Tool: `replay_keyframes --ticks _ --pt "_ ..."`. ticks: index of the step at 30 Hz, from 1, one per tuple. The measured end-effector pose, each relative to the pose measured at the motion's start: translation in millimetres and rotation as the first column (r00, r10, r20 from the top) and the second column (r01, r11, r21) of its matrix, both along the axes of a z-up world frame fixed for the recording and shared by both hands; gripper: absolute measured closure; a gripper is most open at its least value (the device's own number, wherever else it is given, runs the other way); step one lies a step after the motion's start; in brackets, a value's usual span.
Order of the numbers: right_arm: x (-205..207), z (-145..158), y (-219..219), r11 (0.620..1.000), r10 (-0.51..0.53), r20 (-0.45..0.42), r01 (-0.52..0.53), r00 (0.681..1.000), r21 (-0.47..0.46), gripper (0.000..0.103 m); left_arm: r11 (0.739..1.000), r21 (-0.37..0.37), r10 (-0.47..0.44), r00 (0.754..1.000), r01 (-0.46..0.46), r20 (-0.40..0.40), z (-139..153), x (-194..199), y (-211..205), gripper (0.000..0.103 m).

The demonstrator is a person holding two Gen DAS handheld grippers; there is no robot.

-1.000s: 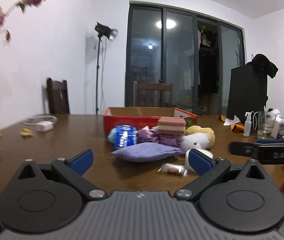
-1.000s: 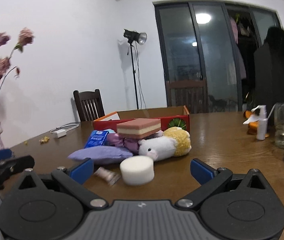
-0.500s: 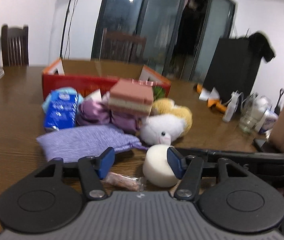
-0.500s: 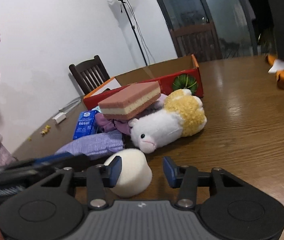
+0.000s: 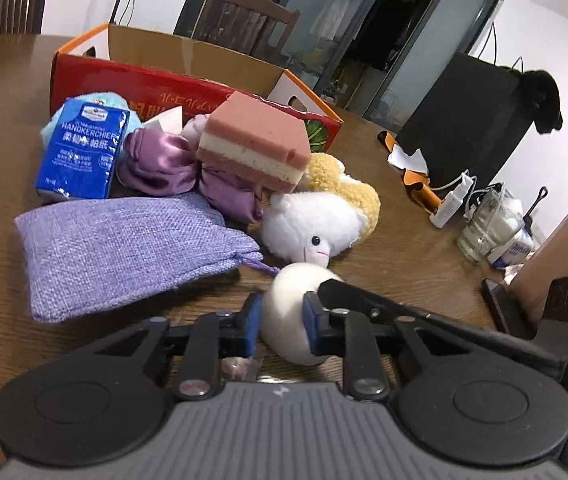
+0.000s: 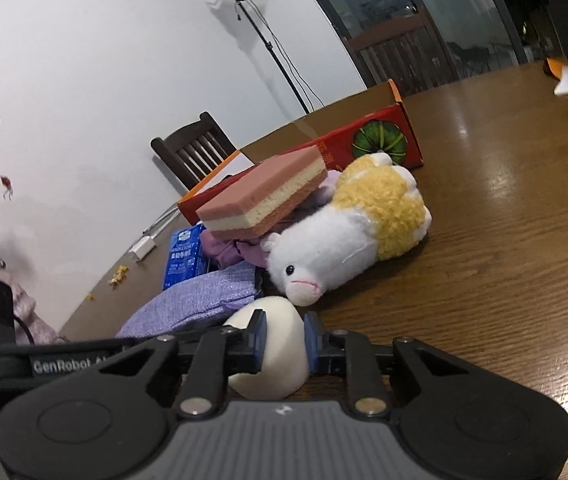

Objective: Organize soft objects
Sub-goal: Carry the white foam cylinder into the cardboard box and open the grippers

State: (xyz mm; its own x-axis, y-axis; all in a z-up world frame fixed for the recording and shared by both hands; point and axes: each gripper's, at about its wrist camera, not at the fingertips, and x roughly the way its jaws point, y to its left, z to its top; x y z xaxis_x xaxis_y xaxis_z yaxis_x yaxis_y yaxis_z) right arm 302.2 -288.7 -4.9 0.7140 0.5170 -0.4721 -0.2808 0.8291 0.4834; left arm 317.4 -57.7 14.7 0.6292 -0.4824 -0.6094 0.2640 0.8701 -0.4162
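Both grippers are shut on the same white round sponge (image 5: pixel 290 304), squeezing it from opposite sides; it also shows in the right wrist view (image 6: pixel 280 344). My left gripper (image 5: pixel 280 322) and my right gripper (image 6: pixel 284 340) meet over it at the table's near edge. Behind it lie a purple cloth pouch (image 5: pixel 124 248), a white-and-yellow plush sheep (image 5: pixel 320 220), a pink-and-cream sponge block (image 5: pixel 256 140) on purple satin cloth (image 5: pixel 160 162), and a blue handkerchief pack (image 5: pixel 82 148). A red cardboard box (image 5: pixel 188 84) stands open behind the pile.
A small wrapped candy (image 5: pixel 240 368) lies under my left gripper. A glass jar (image 5: pixel 484 224), spray bottle (image 5: pixel 454 200) and orange wrapper (image 5: pixel 416 176) sit at the right. A flower vase (image 6: pixel 24 312) stands at the left. Chairs stand beyond the wooden table (image 6: pixel 504 240).
Both grippers moved forward and down to the white sponge and closed on it. They stood wide open a second ago.
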Motion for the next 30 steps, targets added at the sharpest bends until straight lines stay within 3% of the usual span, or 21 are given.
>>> replay_keyframes --ticks 4,10,20,22,25,30 --pt "2 7 -1 1.000 0.011 -0.023 -0.011 1.000 0.003 0.085 1.000 0.024 -0.002 1.000 0.001 0.013 12 -1 -6 0.084" --pt "10 50 -7 0.999 0.033 0.082 -0.034 0.996 0.010 0.085 1.000 -0.009 -0.019 0.990 0.020 0.141 57 6 -4 0.084" --pt "93 124 -8 0.999 0.038 0.242 -0.037 0.970 -0.006 0.085 0.997 -0.076 0.006 0.957 0.017 0.291 119 102 1 0.084" --pt "120 132 -8 0.999 0.037 0.247 -0.035 0.968 -0.011 0.085 0.995 -0.094 0.016 0.956 0.012 0.292 124 131 3 0.084" --pt "167 138 -7 0.999 0.026 0.242 -0.020 0.970 -0.027 0.086 0.984 -0.180 0.038 0.971 0.006 0.238 120 190 6 0.084" --pt "251 127 -4 0.996 -0.019 0.194 0.035 0.981 -0.079 0.086 0.987 -0.163 0.023 0.989 0.001 0.146 106 283 -7 0.085"
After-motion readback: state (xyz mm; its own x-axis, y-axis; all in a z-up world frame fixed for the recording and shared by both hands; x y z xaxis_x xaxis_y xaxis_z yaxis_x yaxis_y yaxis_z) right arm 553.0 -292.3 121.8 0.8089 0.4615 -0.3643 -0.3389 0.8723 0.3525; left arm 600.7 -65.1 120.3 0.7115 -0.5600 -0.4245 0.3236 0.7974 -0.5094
